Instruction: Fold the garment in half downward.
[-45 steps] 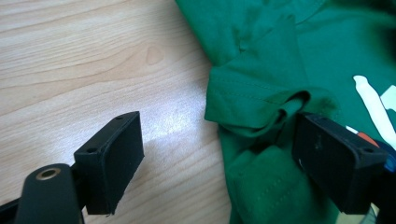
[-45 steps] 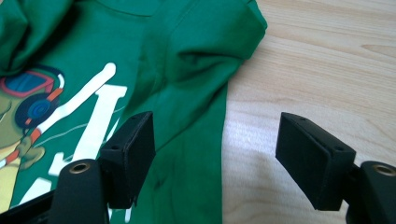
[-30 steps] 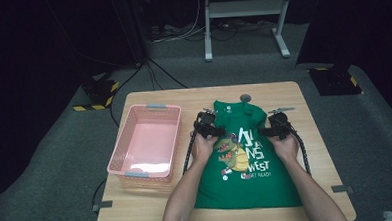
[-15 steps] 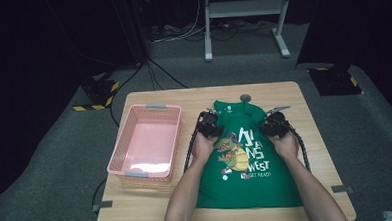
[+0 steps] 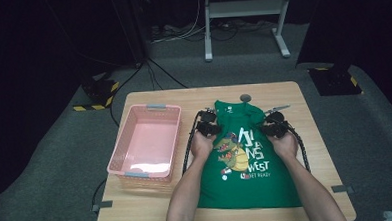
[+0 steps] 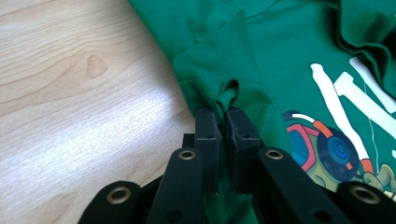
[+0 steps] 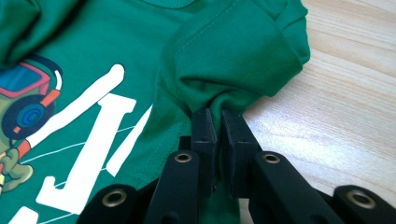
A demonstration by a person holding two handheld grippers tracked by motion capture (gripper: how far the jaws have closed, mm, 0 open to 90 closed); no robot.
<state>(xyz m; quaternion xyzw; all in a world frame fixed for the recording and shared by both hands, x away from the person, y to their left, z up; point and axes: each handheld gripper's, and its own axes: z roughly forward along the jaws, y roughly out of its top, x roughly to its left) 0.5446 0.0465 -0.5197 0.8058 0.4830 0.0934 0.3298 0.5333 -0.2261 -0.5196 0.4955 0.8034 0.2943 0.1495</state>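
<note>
1. While both grippers pinch the shirt (image 5: 246, 158), we keep them clamped: the left gripper (image 6: 223, 122) has just closed on a fold at its tips, the right gripper (image 7: 215, 120) likewise.
2. We should lift both evenly, keeping the cloth taut between them and off the table (image 5: 148, 100).

Wooden table (image 5: 293, 93), grey carpet floor (image 5: 51, 167), metal stand (image 5: 242, 8), cables (image 5: 178, 33), dark, perhaps curtained surroundings
</note>
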